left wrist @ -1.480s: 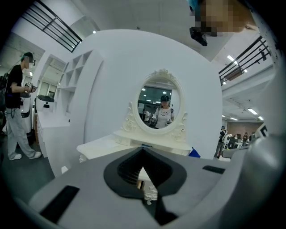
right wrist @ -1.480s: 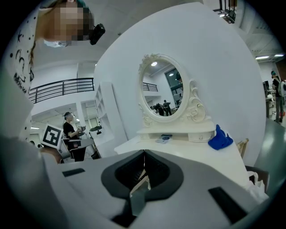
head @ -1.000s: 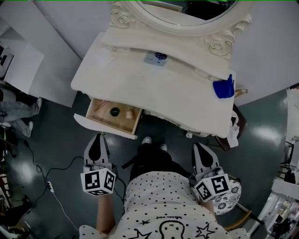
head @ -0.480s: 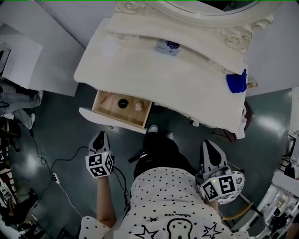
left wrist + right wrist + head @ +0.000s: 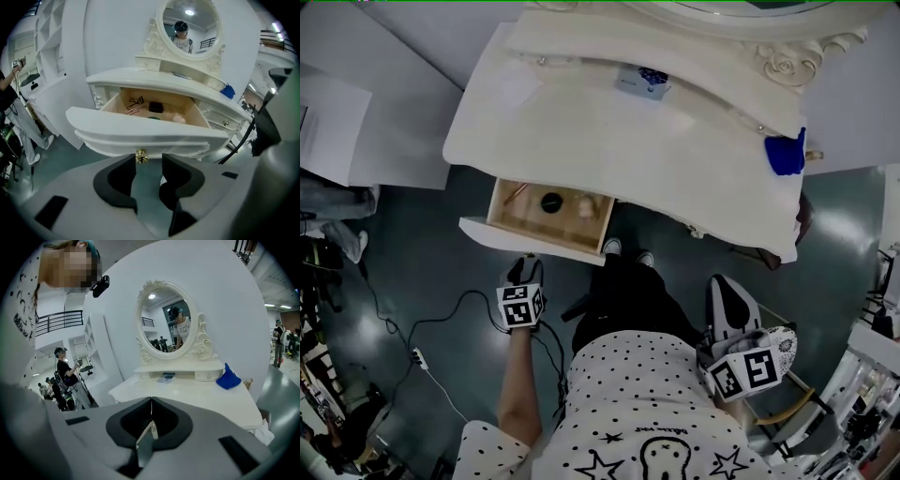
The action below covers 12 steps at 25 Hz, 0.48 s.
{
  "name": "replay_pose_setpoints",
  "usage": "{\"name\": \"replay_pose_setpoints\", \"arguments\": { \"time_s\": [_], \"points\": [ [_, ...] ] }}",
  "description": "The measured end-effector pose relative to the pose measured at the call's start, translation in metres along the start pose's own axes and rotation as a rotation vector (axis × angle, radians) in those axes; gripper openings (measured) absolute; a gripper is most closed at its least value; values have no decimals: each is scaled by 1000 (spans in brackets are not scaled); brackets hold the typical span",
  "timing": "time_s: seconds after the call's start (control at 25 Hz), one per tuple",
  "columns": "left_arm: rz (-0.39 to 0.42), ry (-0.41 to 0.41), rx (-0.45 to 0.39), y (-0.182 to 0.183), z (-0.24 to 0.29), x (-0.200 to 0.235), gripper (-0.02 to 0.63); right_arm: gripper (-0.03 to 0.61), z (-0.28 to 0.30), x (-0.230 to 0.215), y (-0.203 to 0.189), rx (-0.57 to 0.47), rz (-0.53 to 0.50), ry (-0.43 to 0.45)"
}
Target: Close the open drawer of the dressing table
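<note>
The white dressing table [image 5: 609,141] has its left drawer [image 5: 504,233] pulled out, with several small items on its wooden floor. In the left gripper view the drawer's curved white front [image 5: 140,133] fills the middle, and its brass knob [image 5: 141,156] hangs just beyond my left gripper [image 5: 149,164]. That gripper's jaws are opening, with a clear gap and nothing between them. In the head view the left gripper [image 5: 523,272] sits low, just in front of the drawer. My right gripper [image 5: 151,401] is shut and empty, held back from the table at the person's right side [image 5: 724,286].
A blue cloth [image 5: 786,155] lies at the tabletop's right end and a small box [image 5: 642,82] near the oval mirror [image 5: 164,322]. A cable [image 5: 441,319] and power strip [image 5: 419,358] lie on the floor at left. A patterned stool [image 5: 780,349] stands at right.
My left gripper has dropped lower and moved in toward the drawer front, tilting downward, and its jaws have parted. The right gripper has shifted only slightly.
</note>
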<state>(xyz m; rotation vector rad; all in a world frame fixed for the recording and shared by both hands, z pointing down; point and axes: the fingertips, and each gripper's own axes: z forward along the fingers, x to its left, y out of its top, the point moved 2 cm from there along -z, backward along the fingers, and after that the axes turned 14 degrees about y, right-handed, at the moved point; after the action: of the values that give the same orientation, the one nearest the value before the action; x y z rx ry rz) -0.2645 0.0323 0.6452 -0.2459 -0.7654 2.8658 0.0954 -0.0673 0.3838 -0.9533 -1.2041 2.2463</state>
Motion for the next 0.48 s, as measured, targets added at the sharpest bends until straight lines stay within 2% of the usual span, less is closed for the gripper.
{"name": "replay_pose_setpoints", "arguments": {
  "time_s": [0.2, 0.48],
  "points": [
    [41, 14, 53, -13, 25, 9, 179, 9, 8, 7, -2, -3, 9, -37],
    [62, -54, 56, -11, 49, 4, 179, 9, 22, 15, -2, -8, 14, -55]
  ]
}}
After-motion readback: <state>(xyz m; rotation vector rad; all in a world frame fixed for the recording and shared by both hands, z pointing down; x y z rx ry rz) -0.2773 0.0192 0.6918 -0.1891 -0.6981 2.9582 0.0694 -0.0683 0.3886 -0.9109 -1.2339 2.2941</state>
